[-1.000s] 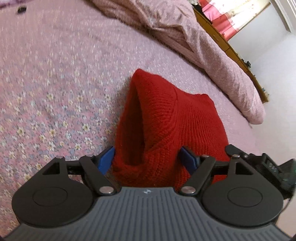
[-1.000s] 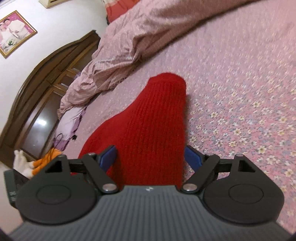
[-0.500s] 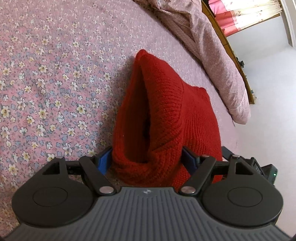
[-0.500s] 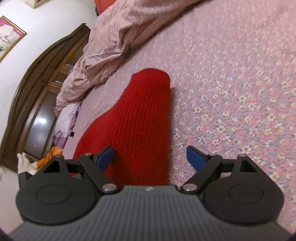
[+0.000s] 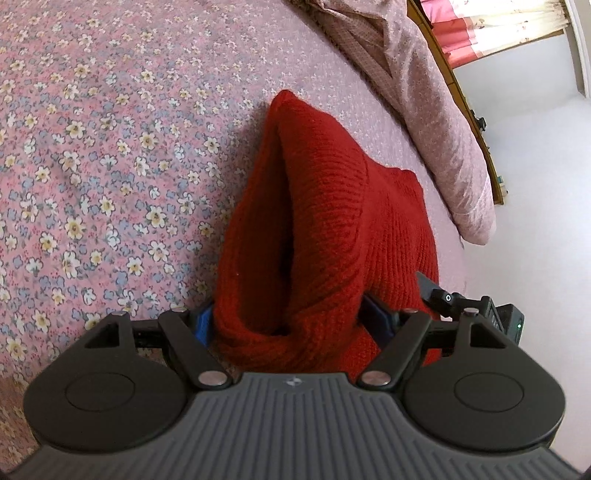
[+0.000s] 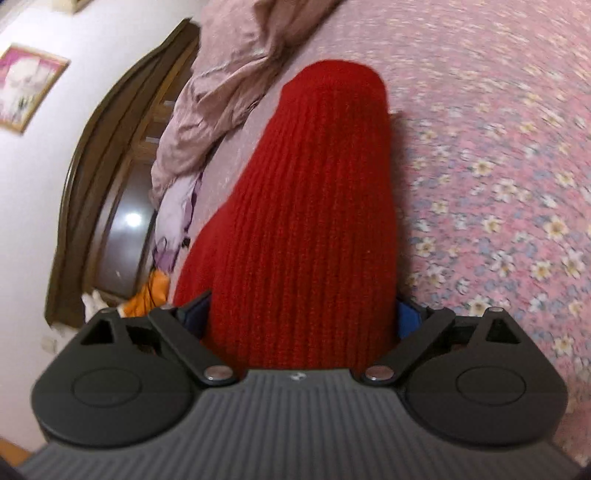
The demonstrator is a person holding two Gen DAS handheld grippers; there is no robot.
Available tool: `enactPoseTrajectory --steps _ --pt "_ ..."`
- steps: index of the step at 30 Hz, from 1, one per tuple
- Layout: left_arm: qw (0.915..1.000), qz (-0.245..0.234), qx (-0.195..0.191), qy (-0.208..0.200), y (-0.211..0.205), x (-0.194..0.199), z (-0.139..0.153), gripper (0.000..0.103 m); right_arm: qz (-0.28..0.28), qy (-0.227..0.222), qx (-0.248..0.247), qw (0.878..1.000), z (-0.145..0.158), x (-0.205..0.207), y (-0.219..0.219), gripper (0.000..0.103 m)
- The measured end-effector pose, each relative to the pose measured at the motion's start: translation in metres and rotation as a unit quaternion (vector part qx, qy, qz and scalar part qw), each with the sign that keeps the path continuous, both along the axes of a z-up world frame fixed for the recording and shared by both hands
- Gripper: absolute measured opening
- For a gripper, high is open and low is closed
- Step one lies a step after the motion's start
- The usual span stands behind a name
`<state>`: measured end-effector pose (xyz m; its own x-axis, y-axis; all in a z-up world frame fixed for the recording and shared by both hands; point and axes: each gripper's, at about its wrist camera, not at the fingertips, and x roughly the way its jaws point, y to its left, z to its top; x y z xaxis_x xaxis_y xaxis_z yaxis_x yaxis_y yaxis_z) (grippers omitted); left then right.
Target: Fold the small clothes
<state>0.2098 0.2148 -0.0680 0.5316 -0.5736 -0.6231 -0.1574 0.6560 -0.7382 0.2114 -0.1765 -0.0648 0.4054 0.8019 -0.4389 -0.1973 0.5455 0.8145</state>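
A red knitted garment (image 5: 332, 229) hangs lifted above the flowered bedspread (image 5: 92, 166), held up by both grippers. My left gripper (image 5: 291, 317) is shut on one edge of it; the cloth bunches between the blue pads and droops forward in a fold. My right gripper (image 6: 303, 317) is shut on the other edge of the red garment (image 6: 310, 206), which stretches away over the bedspread (image 6: 498, 166). The right gripper's body shows at the right of the left wrist view (image 5: 480, 310).
A crumpled pink duvet (image 5: 424, 92) lies along the far side of the bed, also in the right wrist view (image 6: 229, 81). A dark wooden wardrobe (image 6: 107, 192) and loose clothes (image 6: 173, 218) stand beyond the bed edge. Pink curtains (image 5: 491, 33) hang at a window.
Both grippers have moved with the garment, lowering toward the bedspread. The right gripper's jaws, looser half a second ago, now press the cloth. The fold in the left view has deepened.
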Motion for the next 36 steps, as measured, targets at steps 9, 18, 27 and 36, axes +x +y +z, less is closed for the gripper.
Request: enactPoseTrajectory --steps 9,18,27,36 --pt "0.9994 -0.024 -0.012 -0.02 -0.013 0.005 0.007 0.079 -0.01 -0.012 0.047 0.999 0.009 -0.012 -0.019 0.065" --pt "0.9966 -0.056 -0.05 -0.034 -0.043 0.008 0.009 0.079 -0.023 -0.037 0.068 0.997 0.04 -0.041 -0.049 0.063" --pt "0.9907 -0.101 -0.086 -0.03 -0.091 0.02 0.008 0.079 -0.044 -0.051 0.048 0.997 0.056 -0.063 -0.09 0.063" --pt "0.9874 -0.136 -0.079 -0.012 -0.138 0.033 0.003 0.079 -0.059 -0.058 0.039 0.996 0.051 -0.079 -0.125 0.063"
